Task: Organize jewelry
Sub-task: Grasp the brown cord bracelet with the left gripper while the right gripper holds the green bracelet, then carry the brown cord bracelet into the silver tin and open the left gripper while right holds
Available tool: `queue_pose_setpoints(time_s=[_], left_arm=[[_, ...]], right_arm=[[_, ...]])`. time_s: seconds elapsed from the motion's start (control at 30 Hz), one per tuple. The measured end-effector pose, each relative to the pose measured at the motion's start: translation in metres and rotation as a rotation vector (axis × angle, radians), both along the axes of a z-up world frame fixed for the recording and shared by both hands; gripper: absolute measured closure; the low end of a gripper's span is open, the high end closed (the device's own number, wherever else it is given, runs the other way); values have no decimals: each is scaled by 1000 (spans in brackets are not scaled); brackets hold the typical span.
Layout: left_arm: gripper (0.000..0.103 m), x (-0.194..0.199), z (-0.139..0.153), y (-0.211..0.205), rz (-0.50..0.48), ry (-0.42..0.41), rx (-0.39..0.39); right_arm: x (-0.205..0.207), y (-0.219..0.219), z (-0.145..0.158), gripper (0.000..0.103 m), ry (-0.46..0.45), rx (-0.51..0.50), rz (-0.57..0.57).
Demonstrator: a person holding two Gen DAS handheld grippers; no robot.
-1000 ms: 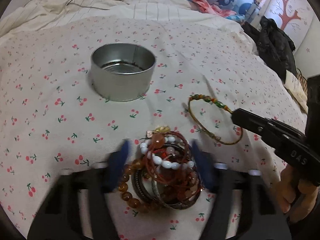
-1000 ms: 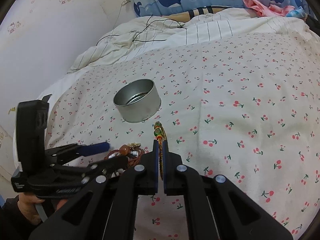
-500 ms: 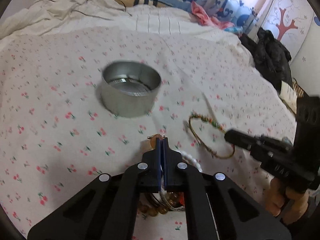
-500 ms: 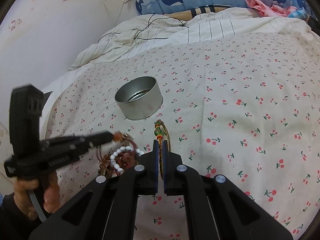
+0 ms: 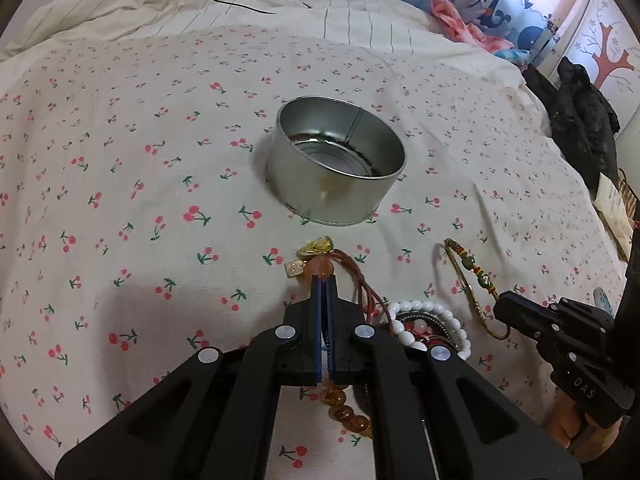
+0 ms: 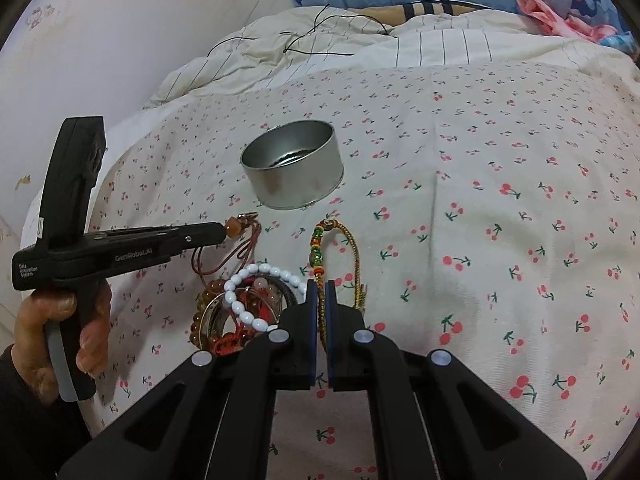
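My left gripper [image 5: 324, 280] is shut on an orange bead [image 5: 319, 267] of a red-cord bracelet with a yellow charm [image 5: 316, 246], and its cord trails back to the pile. From the right wrist view the left gripper [image 6: 222, 230] holds that bead [image 6: 234, 227] above the sheet. A pile of bracelets [image 6: 244, 312], white beads among them, lies below it. My right gripper [image 6: 321, 286] is shut on a gold braided bracelet with green beads [image 6: 353, 240], which lies flat. An open round metal tin [image 5: 336, 196] stands just beyond; it also shows in the right wrist view [image 6: 298, 184].
Everything lies on a cherry-print bed sheet [image 5: 120, 184]. A striped duvet with a black cable [image 6: 320, 36] bunches at the back. Dark clothes [image 5: 584, 120] hang past the bed's right edge. A white wall [image 6: 120, 40] runs along the left.
The left gripper's jaws closed on the orange bead, then it carried the bead out of the pile toward the tin. The right gripper kept its hold on the gold bracelet.
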State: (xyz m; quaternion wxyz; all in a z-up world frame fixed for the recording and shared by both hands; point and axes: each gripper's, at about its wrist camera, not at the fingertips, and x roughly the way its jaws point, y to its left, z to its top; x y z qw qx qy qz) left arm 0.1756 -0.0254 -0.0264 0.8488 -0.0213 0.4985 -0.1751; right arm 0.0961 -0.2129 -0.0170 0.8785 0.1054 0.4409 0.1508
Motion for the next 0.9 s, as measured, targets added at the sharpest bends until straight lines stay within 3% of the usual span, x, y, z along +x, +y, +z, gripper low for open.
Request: queue_pose_setpoints(time_s=[0.17, 0.57, 0.7, 0.77, 0.8, 0.83, 0.87, 0.9], left_arm=[[101, -2, 3, 2, 9, -12, -10], [101, -8, 23, 5, -11, -59, -64], [101, -12, 32, 1, -32, -79, -73], [101, -13, 37, 0, -37, -88, -75], [101, -12, 38, -1, -37, -92, -75], [101, -12, 38, -1, -35, -93, -76], [101, -11, 38, 0, -33, -91, -78], [101, -11, 37, 1, -32, -85, -80]], right_arm=[[-3, -2, 5, 99, -30, 12, -9], [-2, -22, 28, 99, -127, 182, -48], [1, -21, 24, 99, -93, 172, -31], [8, -15, 13, 97, -19, 137, -3], [10, -10, 7, 73, 1, 61, -25], [9, -7, 5, 33, 2, 11, -46], [9, -3, 3, 26, -11, -52, -70], [9, 2, 2, 26, -28, -102, -66]])
